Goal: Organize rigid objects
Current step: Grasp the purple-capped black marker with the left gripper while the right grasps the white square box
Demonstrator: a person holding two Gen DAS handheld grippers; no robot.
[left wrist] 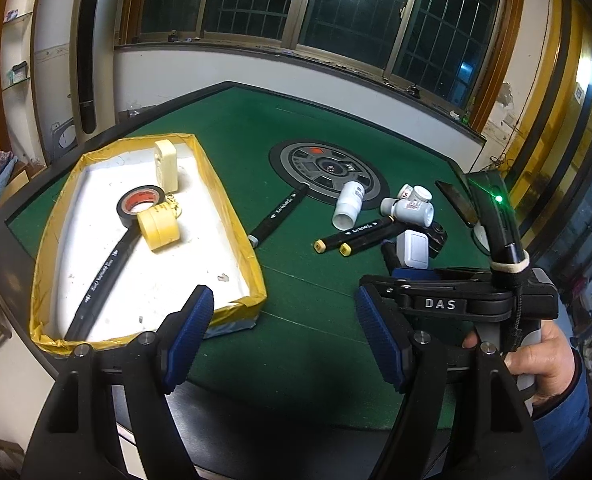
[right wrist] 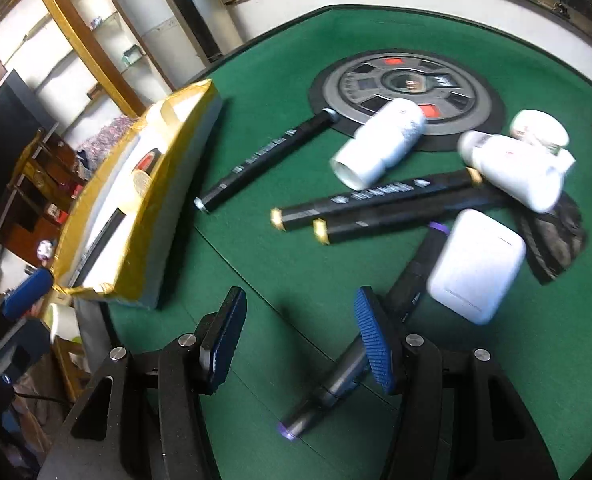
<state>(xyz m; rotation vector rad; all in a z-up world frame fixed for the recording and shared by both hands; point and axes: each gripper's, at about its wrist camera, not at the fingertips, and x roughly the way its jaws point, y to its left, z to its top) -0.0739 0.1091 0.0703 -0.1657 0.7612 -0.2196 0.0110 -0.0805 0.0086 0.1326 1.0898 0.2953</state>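
A yellow-taped tray sits at the left of the green table and holds a black tape roll, a yellow tape roll, a cream block and a black marker. Loose on the felt lie black markers, a purple-capped marker, white bottles and a white case. My left gripper is open and empty beside the tray's near corner. My right gripper is open, low over the felt, its right finger touching or just above the purple-capped marker.
A round grey control panel sits in the table's middle. A black pouch lies under the bottles at the right. A dark flat object lies near the right edge. Shelves and a window surround the table.
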